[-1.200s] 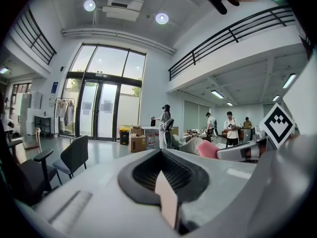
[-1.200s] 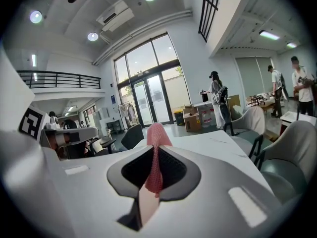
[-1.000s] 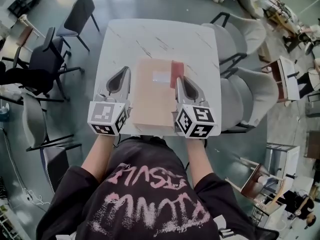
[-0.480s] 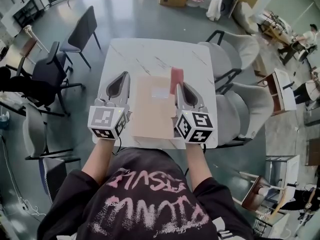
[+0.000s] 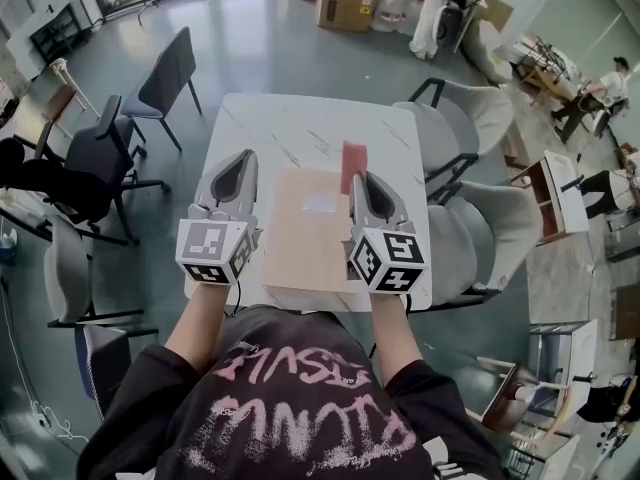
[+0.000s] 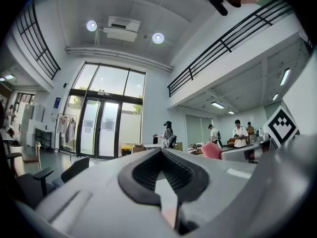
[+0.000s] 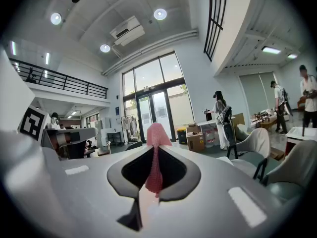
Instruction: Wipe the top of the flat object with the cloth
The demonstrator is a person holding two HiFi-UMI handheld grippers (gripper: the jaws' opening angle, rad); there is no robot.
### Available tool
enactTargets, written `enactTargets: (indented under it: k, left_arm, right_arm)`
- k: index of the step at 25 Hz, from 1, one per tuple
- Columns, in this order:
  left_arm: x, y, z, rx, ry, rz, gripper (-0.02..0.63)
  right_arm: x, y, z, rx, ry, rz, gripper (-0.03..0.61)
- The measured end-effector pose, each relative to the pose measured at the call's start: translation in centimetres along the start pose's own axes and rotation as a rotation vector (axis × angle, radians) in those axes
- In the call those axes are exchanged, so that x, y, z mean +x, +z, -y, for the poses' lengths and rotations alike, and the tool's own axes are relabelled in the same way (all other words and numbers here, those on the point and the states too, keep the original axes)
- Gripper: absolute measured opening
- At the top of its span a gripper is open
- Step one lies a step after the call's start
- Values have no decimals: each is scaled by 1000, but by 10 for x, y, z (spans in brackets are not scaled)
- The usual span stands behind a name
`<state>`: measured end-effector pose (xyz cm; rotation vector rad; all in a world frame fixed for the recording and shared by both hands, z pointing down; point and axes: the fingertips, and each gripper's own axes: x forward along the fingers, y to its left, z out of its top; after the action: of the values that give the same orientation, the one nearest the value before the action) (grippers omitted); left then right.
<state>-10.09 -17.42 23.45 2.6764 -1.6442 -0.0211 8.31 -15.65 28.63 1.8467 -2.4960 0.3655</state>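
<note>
Over the board [image 5: 305,233], far right corner, we clamp the cloth [image 5: 353,156] in the right gripper [image 5: 360,178] for wiping; left gripper [image 5: 245,158] closed, empty.

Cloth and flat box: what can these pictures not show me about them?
- Whether the cloth touches the box: head view, the right gripper covers its lower end.
- The box's right edge: head view, under the right gripper.
- The label on the box: head view, too small to read.

grey floor [image 5: 250,38], chairs [image 5: 165,63], glass doors [image 6: 101,128].
</note>
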Motion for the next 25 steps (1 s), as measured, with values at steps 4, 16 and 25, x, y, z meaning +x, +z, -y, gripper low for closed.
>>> enactTargets:
  k: [4,16,25]
  left_arm:
    - [0,6,2,-2,5,9,0]
    - [-4,3,3,-10,-10,14,0]
    - [-5,-3,1,-3,-28,11,0]
  right_arm:
    - [-2,4,2,-8,-6,7,46]
    - [-5,8,1,-12,-17,26,44]
    - [-4,8,-2,-12,-13,32,44]
